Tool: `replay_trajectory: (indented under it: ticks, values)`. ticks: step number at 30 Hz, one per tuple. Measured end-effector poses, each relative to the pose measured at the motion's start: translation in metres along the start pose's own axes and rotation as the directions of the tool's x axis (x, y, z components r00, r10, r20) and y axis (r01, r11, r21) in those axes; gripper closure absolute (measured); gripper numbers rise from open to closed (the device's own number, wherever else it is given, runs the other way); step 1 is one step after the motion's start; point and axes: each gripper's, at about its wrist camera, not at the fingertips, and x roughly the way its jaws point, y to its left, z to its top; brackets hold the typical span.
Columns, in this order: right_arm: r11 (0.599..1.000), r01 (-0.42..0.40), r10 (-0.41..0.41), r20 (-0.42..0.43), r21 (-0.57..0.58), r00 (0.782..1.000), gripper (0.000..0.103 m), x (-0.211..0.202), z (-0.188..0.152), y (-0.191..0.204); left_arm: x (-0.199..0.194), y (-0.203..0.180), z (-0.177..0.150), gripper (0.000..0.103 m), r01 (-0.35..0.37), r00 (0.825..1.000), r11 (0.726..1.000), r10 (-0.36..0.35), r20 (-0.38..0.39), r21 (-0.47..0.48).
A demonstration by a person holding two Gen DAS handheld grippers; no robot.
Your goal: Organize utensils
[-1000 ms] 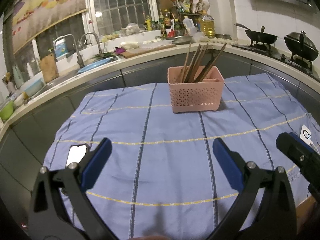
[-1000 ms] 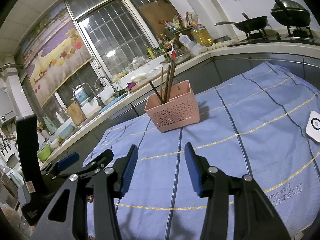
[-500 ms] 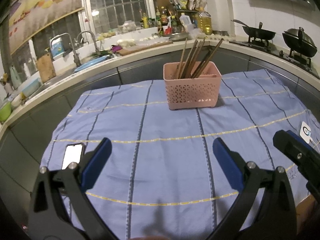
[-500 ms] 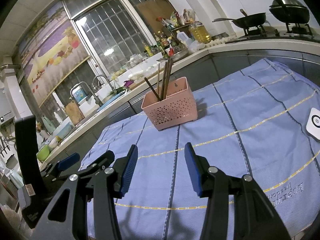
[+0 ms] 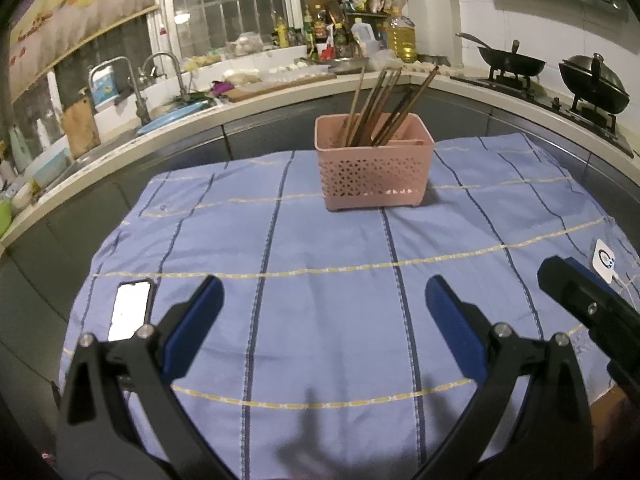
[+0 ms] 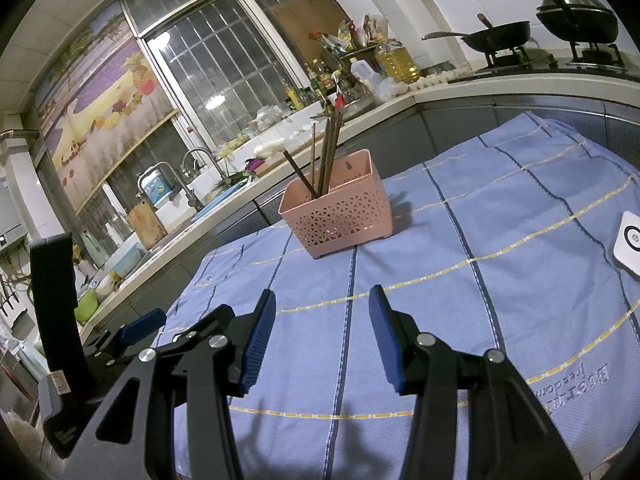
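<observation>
Both grippers, left gripper (image 5: 322,300) and right gripper (image 6: 322,320), wide apart, empty, nearer the basket (image 5: 374,170).

Bare cloth (image 5: 328,300) before basket (image 5: 374,174)

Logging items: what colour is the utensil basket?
Pink basket, perforated sides; clearest in the left wrist view.

The left gripper (image 5: 323,300) is hovering low at the near edge, its blue-padded fingers (image 5: 195,322) spread wide and holding nothing. The right gripper (image 6: 322,322) is hanging just to its right, fingers (image 6: 383,334) parted more narrowly, also gripping nothing.
</observation>
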Motion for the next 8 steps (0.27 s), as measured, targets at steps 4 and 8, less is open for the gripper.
replay_trajectory:
  ticks: [4, 8]
  values:
    - [1.000, 0.003, -0.003, -0.002, 0.006, 1.000, 0.054, 0.0026, -0.0011, -0.0020, 0.0022, 0.0015, 0.0002, 0.006, 0.008, 1.000, 1.000, -0.008, -0.013, -0.006]
    - [1.000, 0.004, -0.004, -0.003, 0.007, 1.000, 0.054, 0.0031, -0.0016, -0.0027, 0.0025, 0.0010, -0.0007, 0.006, 0.007, 1.000, 1.000, -0.007, -0.013, -0.005]
